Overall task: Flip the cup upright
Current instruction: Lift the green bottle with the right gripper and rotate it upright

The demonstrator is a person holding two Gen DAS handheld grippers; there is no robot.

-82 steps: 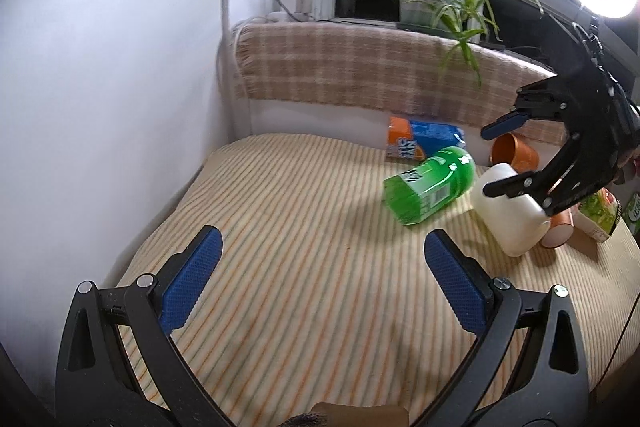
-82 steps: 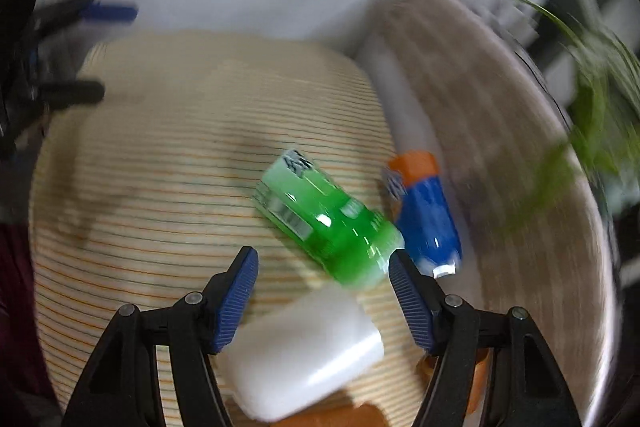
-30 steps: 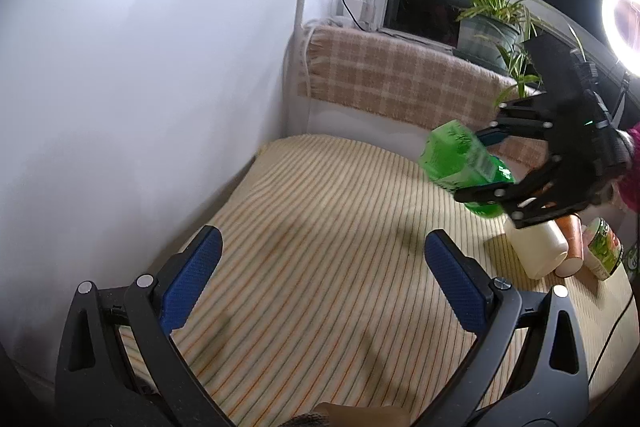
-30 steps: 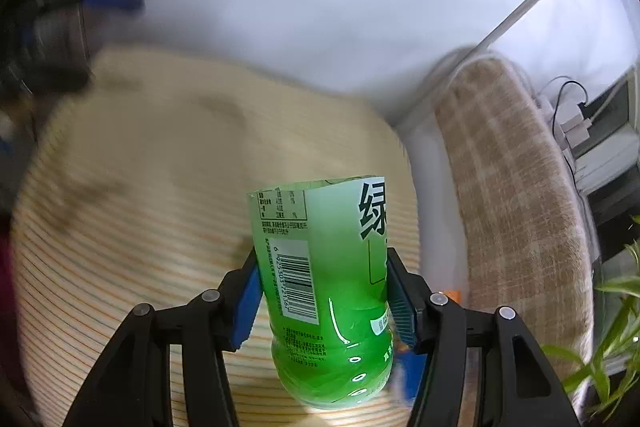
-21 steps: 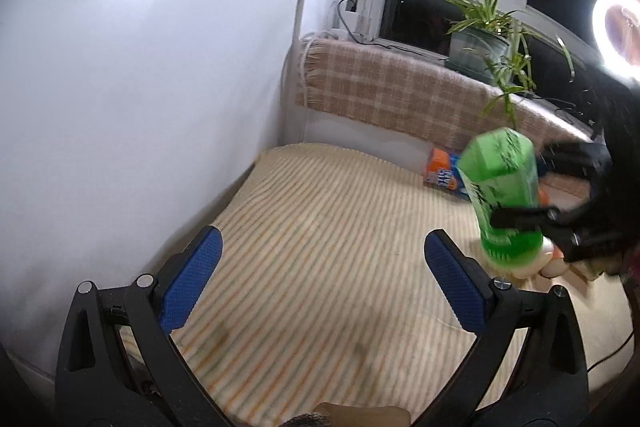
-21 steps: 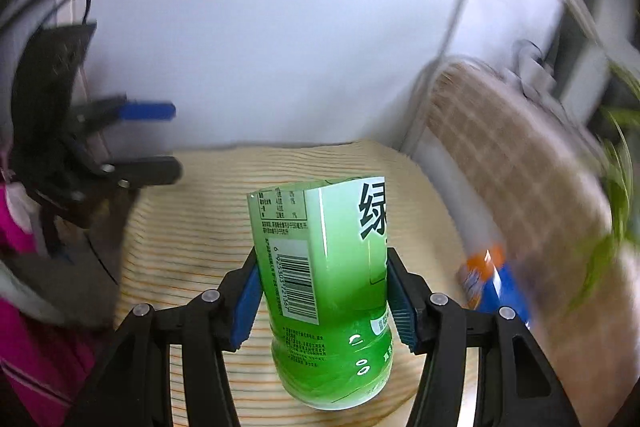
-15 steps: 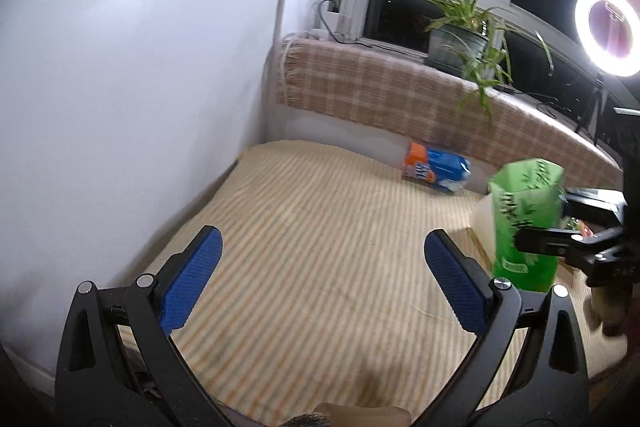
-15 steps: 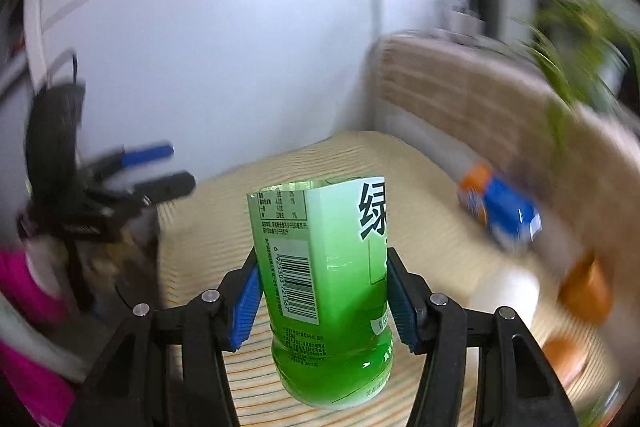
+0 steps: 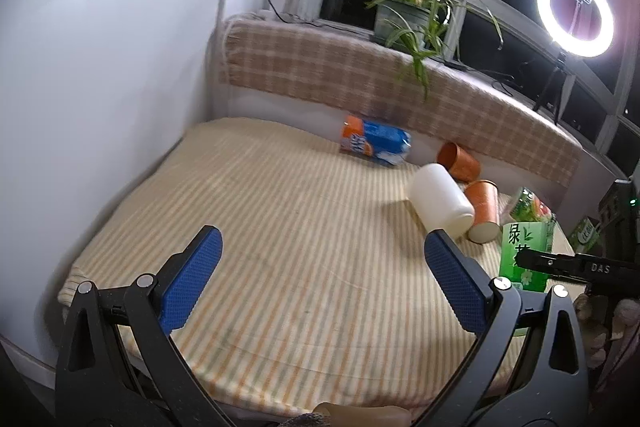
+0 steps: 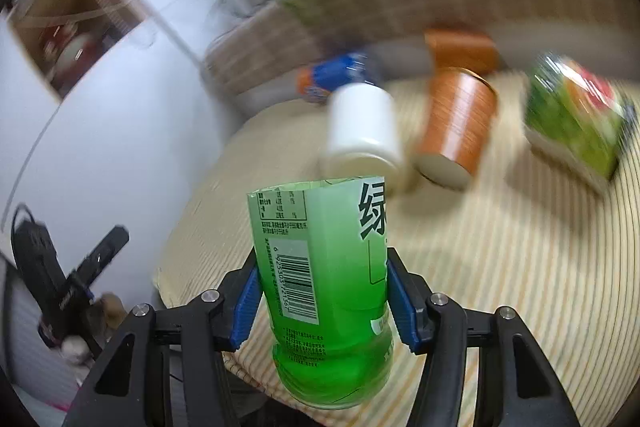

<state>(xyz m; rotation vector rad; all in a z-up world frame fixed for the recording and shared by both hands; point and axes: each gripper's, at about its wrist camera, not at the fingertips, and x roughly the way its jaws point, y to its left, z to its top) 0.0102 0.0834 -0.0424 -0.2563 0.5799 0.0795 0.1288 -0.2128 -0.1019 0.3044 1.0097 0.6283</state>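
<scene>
The green cup [image 10: 324, 279], a cut-off green bottle with a barcode label, stands upright with its open end up, clamped between the blue pads of my right gripper [image 10: 322, 301] near the front right of the striped mat. In the left wrist view the green cup [image 9: 520, 251] shows at the right with a black finger across it. My left gripper [image 9: 320, 279] is open and empty over the mat's front left.
A white cup [image 9: 440, 203], two orange cups [image 9: 482, 211] [image 9: 458, 161], a blue-and-orange bottle [image 9: 374, 145] and a green carton [image 10: 572, 119] lie on the striped mat [image 9: 280, 211]. A plaid cushion [image 9: 360, 75], a potted plant and a ring light [image 9: 574, 13] stand behind. A white wall is at the left.
My right gripper took the lying green cup, lifted it, turned it upright and carried it to the mat's front right. The left gripper stayed open and swung its view rightward.
</scene>
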